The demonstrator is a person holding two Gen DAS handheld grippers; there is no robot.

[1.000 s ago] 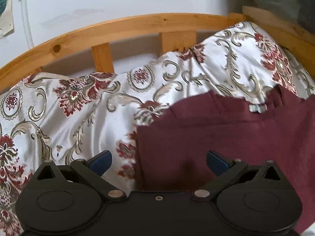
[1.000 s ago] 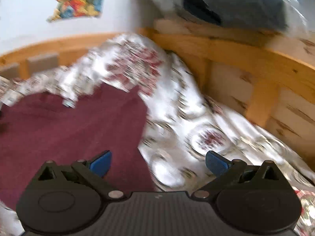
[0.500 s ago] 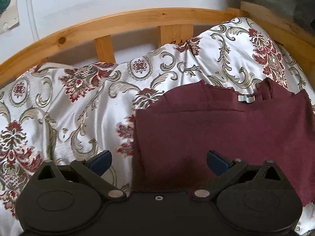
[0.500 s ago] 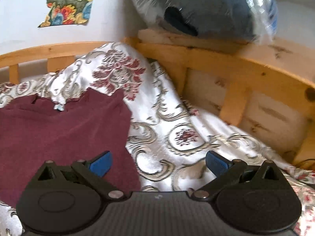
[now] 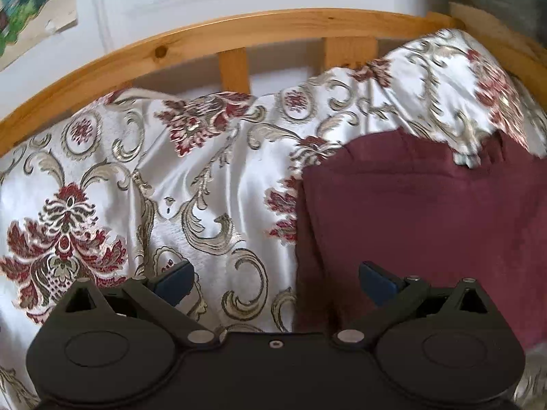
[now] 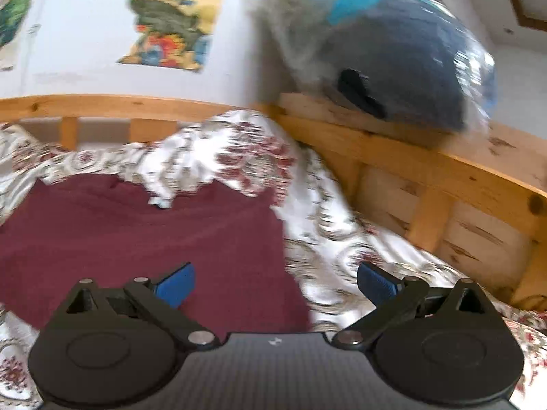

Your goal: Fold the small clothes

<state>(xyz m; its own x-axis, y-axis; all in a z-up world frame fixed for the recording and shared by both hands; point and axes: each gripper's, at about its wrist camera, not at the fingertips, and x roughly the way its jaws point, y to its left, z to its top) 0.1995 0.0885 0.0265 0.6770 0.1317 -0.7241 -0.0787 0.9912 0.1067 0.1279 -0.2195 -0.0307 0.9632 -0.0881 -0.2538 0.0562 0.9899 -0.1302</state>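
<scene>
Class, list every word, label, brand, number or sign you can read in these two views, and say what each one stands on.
No readable text in either view.
Wall posters: colourful pictures, too blurred to show any lettering.
Small pale tag at the top edge of the maroon garment: too small and blurred to read.
Small white mark on the right gripper body: a symbol, not legible text.

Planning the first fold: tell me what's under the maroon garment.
The maroon garment lies flat on the floral satin bedspread, which shows all around it. Anything else beneath is covered.
</scene>
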